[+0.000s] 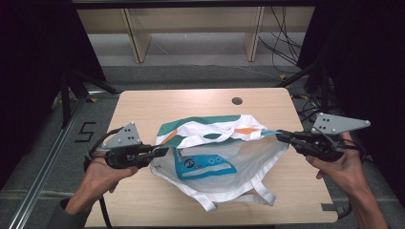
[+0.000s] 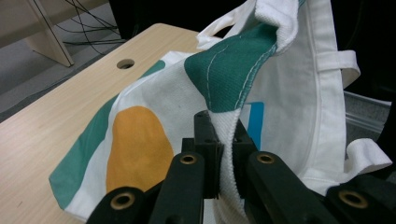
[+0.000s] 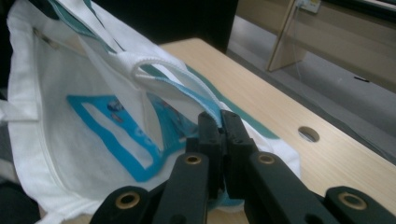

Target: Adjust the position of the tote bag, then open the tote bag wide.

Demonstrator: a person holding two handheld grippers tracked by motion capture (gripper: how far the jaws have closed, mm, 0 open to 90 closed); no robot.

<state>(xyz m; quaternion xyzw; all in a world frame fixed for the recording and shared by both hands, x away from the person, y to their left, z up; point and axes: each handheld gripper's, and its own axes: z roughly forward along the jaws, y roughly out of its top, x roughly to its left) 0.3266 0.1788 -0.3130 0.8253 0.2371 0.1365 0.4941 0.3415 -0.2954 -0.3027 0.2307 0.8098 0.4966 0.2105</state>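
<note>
Dark-walled room with pale wooden shelf legs and loose cables on the grey floor at 12 o'clock; within it a light wood counter, rounded corners, with a round cable hole toward 1 o'clock. Principal item: one white cloth tote bag, lying at the centre of the counter, its two side edges lifted and drawn apart toward 9 and 3 o'clock, apparently to spread or straighten the cloth. Printed on it are green bands and orange patches on the far panel, and a blue-bordered label with a round emblem on the near panel; white webbing handles trail toward 6 o'clock, near the counter's front edge. The body sags in soft creases between the two holds, the middle resting on the wood. Left gripper, at 9 o'clock, carried in the person's left hand: fingers clamped tight on the thick white hem where a green patch folds over it. Right gripper, at 3 o'clock, in the right hand: fingers pressed together on a thin blue-edged fold of the bag's side, with a handle loop just above. Both holds sit at the seams, likely because the doubled cloth there gives firmer purchase than a single layer would.
</note>
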